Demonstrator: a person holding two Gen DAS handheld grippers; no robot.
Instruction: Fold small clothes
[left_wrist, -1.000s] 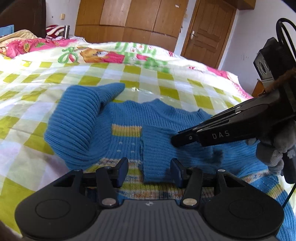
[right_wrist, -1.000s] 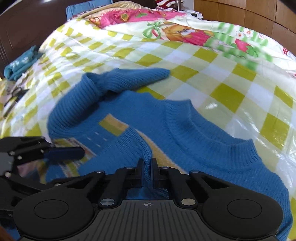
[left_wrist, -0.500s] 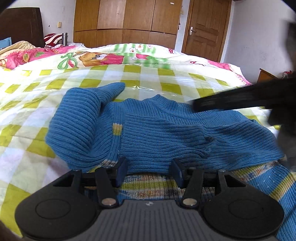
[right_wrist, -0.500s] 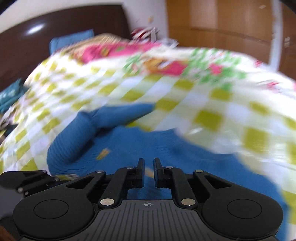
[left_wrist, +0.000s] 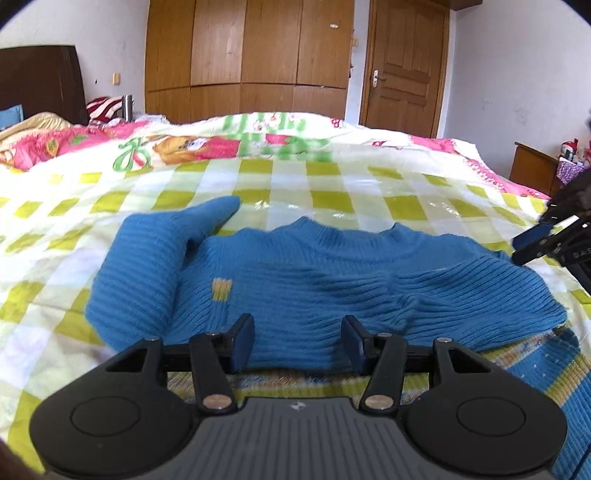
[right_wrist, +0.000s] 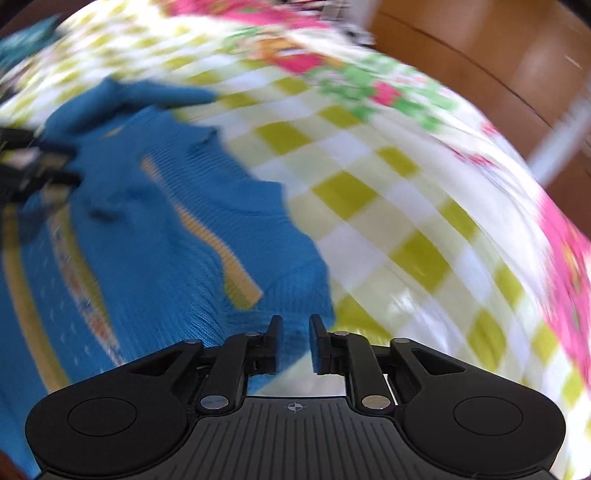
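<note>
Blue sweater part-folded on the bed, both tools empty.

The sweater (left_wrist: 332, 280) lies flat on the checked quilt (left_wrist: 332, 184) of the bed, collar toward twelve o'clock, one sleeve folded across the chest so the body narrows for the next fold, and the other sleeve (left_wrist: 159, 258) bunched at nine o'clock, not yet laid in. The left tool (left_wrist: 297, 341) hovers low over the hem at six o'clock, jaws about half apart with nothing pinched, probably placed to steady or take the lower edge. The right tool (right_wrist: 295, 341) is at the sweater's three o'clock edge, its jaws opening with a narrow gap and no cloth between them; the view is blurred. No containers show; a wardrobe (left_wrist: 243, 59) stands shut behind the bed.
</note>
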